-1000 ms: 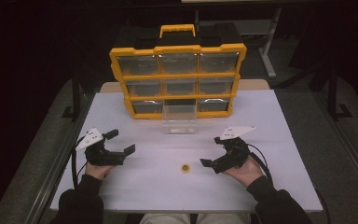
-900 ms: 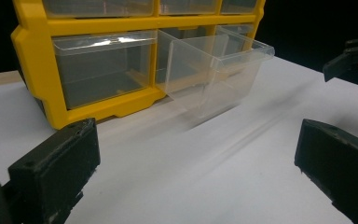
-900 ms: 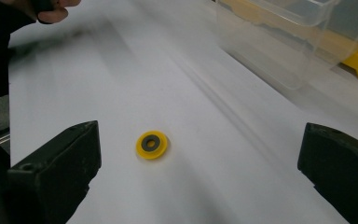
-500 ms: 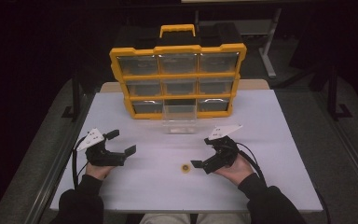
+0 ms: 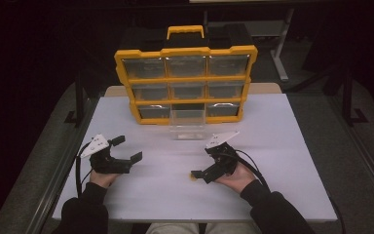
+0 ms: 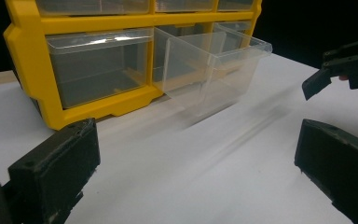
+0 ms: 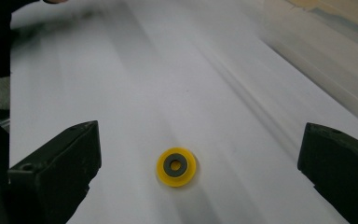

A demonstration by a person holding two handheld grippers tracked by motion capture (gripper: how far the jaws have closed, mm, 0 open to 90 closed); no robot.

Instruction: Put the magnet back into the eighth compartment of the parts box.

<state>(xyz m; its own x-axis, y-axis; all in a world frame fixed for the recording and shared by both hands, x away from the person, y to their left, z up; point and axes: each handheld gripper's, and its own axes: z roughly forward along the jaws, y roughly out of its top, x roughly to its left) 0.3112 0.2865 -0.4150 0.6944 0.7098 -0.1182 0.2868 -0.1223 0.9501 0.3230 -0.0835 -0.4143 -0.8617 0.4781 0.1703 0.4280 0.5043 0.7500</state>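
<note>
A small yellow ring with a grey centre [image 5: 194, 176] [image 7: 176, 166] lies flat on the white table [image 5: 282, 146]. My right gripper [image 5: 202, 162] [image 7: 200, 156] stands open just over it, with the ring between and slightly ahead of its two jaws and touching neither. At the table's left, my left gripper [image 5: 126, 148] [image 6: 196, 154] rests open with nothing in it. A clear plastic drawer [image 5: 187, 124] [image 6: 214, 70] stands on the table, drawn out of the yellow organizer [image 5: 185, 83] [image 6: 28, 70]. The right gripper's fingers [image 6: 340, 70] show at the right edge of the left gripper view.
The organizer stands upright at the back of the table, with a handle on top and several clear drawers in three rows. The table's left and right edges drop to a dark floor. Bare white surface lies between the two hands.
My right gripper has moved left and forward, so the yellow ring now lies between its open jaws. The left gripper has stayed put.
</note>
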